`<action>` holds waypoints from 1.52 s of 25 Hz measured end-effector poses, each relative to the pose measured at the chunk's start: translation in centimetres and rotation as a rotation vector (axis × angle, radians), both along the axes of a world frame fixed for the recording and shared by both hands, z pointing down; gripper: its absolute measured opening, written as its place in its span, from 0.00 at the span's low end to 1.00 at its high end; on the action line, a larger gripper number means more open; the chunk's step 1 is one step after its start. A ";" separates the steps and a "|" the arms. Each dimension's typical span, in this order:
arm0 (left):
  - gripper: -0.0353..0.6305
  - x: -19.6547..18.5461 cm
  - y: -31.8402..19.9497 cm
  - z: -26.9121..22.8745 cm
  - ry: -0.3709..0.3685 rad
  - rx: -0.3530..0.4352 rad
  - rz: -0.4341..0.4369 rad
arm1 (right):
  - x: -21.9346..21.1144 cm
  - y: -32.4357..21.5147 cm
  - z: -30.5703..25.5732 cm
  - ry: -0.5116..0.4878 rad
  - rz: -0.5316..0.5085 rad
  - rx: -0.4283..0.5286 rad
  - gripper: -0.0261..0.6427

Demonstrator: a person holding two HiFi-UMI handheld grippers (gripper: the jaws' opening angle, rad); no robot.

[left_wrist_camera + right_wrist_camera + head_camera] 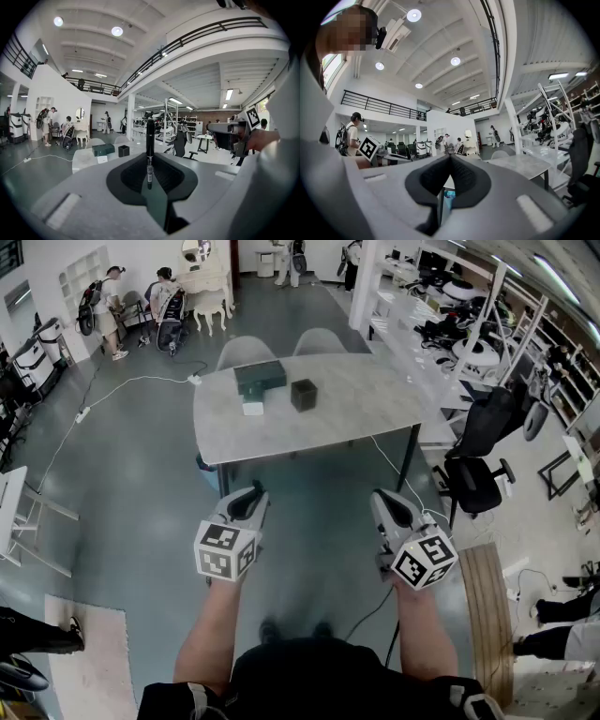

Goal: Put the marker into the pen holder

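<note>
On the grey table (375, 399), the dark, cube-shaped pen holder (303, 395) is standing upright with its open top facing up; no view is showing whether anything is lying inside it. Near it, to the left in the head view, a dark green box (260, 377) is sitting with a small white item (253, 407) just in front of it, and the box's contents are not showing either. The black marker (150, 140) is well apart from those 2 containers: it is sitting in the left gripper (150, 158), whose 2 jaws are pressing on its lower barrel. Its long axis is running straight up out of the jaws in the left gripper view, with a pale label band low down by the pads and the plain black end pointing up. The right gripper (450, 158) is holding nothing, its jaws meeting at the tips. Both grippers are hovering over the floor (141, 493), short of the table's near edge.
</note>
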State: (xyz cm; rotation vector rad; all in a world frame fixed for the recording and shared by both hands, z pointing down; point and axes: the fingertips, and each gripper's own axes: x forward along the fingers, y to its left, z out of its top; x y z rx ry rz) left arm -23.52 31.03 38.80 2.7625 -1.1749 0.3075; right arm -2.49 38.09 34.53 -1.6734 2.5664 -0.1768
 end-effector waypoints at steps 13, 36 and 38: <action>0.13 2.8 1.5 -0.1 -0.008 -0.012 0.000 | 2.3 1.3 0.3 -0.029 -0.016 -0.005 0.04; 0.13 14.6 2.4 -0.5 -0.042 0.044 -0.007 | 11.3 2.4 2.8 -0.150 -0.159 -0.067 0.04; 0.13 14.7 0.7 -0.4 -0.024 0.051 -0.010 | 11.4 0.9 2.9 -0.138 -0.159 -0.073 0.04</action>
